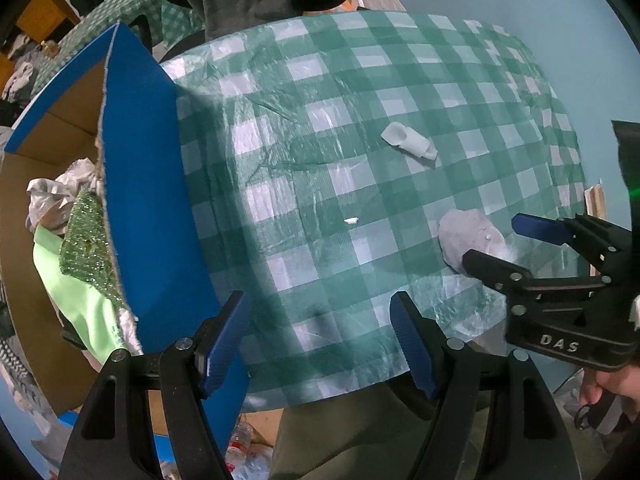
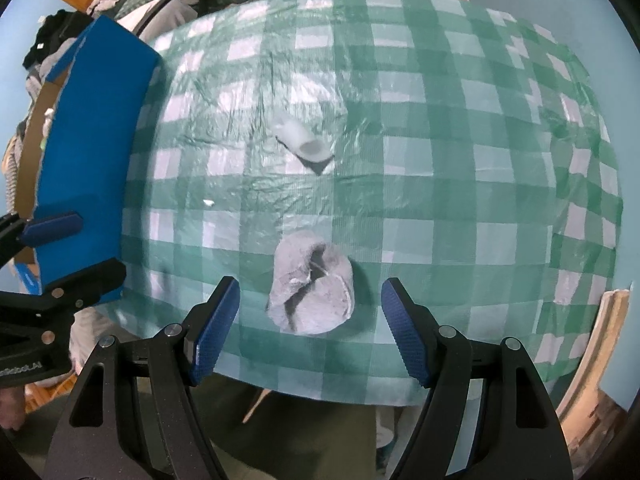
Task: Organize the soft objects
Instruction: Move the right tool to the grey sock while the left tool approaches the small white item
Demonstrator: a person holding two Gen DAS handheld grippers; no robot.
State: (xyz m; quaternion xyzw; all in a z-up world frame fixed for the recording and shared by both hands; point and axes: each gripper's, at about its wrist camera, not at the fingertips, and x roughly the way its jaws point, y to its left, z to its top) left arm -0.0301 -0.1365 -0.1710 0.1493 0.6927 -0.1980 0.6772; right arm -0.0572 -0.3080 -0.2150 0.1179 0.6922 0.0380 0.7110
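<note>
Right gripper (image 2: 310, 330): blue-padded jaws spread wide apart, holding nothing, hovering just above the near edge of the desk.
Grey sock (image 2: 311, 286): bundled, lying on the checked cloth between the right gripper's pads, touching neither.
Left gripper (image 1: 320, 340): jaws wide apart, empty, beside the box.
White sock (image 1: 409, 142): rolled, farther out, mid-desk.
Blue cardboard box (image 1: 148, 184): left side of the desk (image 1: 360, 60), soft items already inside, among them a glittery green fabric (image 1: 86, 240).
</note>
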